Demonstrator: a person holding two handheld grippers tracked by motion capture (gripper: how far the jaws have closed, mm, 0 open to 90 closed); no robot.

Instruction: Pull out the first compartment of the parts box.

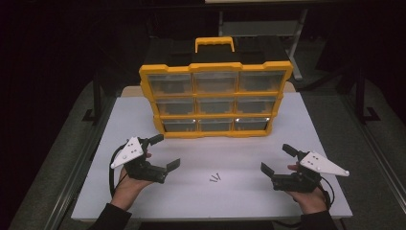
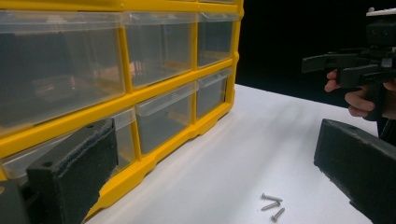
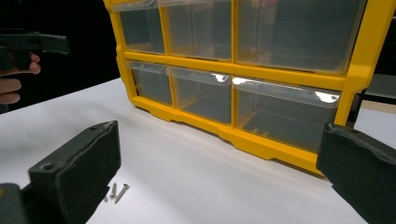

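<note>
A yellow plastic organiser cabinet with nine clear drawers [image 1: 215, 98] is standing upright toward the far side of the white worktop [image 1: 287, 124], its black-and-yellow carry handle pointing away from the person. All nine drawers are sitting closed in three rows of three.

Three small grey metal screws [image 1: 215, 178] are lying loose together on the worktop, in front of the cabinet and well apart from it, between the two hands.

The left gripper [image 1: 167, 151] is hovering over the near left part of the worktop with its black jaws spread wide and nothing between them; in the left gripper view the screws [image 2: 272, 205] are lying ahead between the jaws, and the cabinet [image 2: 140, 93] is rising at the left.

The right gripper [image 1: 276, 158] is hovering over the near right part, its jaws likewise spread apart and empty. In the right gripper view the screws [image 3: 116, 191] are lying just beside the left jaw, and the cabinet's bottom row of drawers [image 3: 233, 102] is facing the camera.
</note>
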